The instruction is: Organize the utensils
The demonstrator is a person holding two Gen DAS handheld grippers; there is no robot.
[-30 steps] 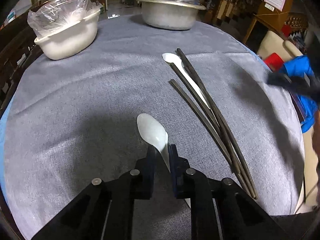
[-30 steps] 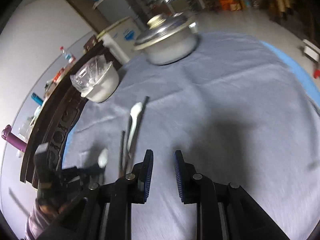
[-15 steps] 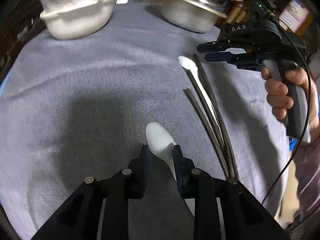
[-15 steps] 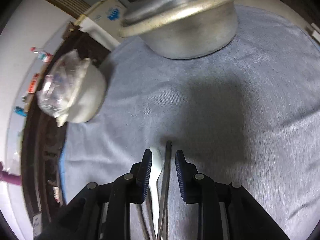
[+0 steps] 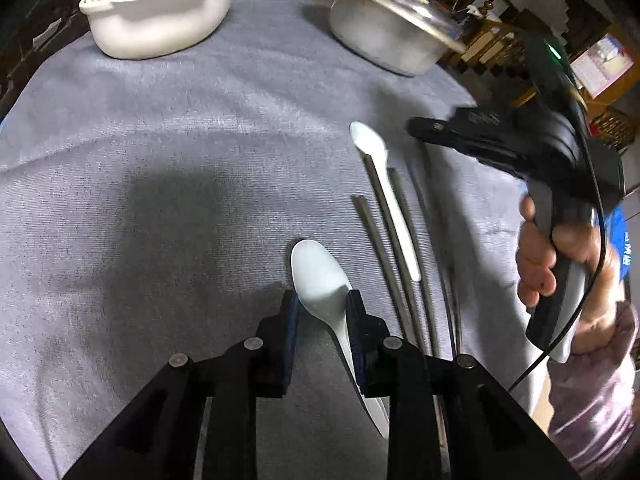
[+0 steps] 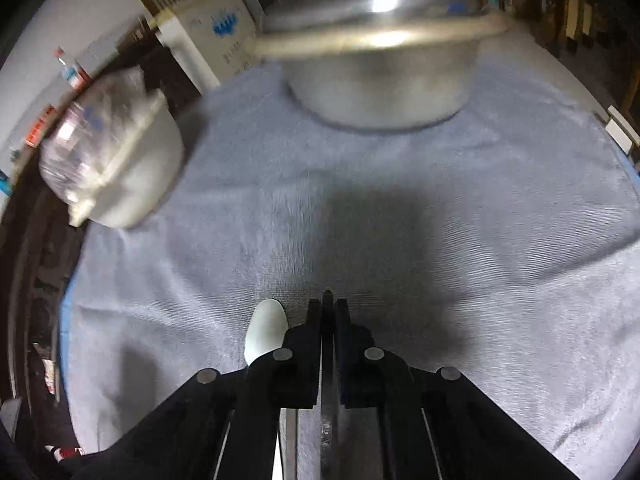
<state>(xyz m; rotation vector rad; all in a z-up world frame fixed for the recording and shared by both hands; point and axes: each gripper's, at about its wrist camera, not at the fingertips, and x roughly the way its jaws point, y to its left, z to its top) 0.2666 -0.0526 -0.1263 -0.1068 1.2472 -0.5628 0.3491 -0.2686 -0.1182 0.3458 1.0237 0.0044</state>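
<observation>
On grey tablecloth (image 5: 168,152), lidded metal pot (image 5: 384,36), white bowl (image 5: 160,20), cluttered room behind

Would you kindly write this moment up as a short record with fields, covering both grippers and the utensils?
surface: grey tablecloth
left gripper: bowl of a white spoon lies between its fingers; grip unclear
right gripper: shut on one dark chopstick
loose utensils: second spoon lying among the remaining chopsticks
far side: lidded metal pot; white bowl covered with plastic
</observation>
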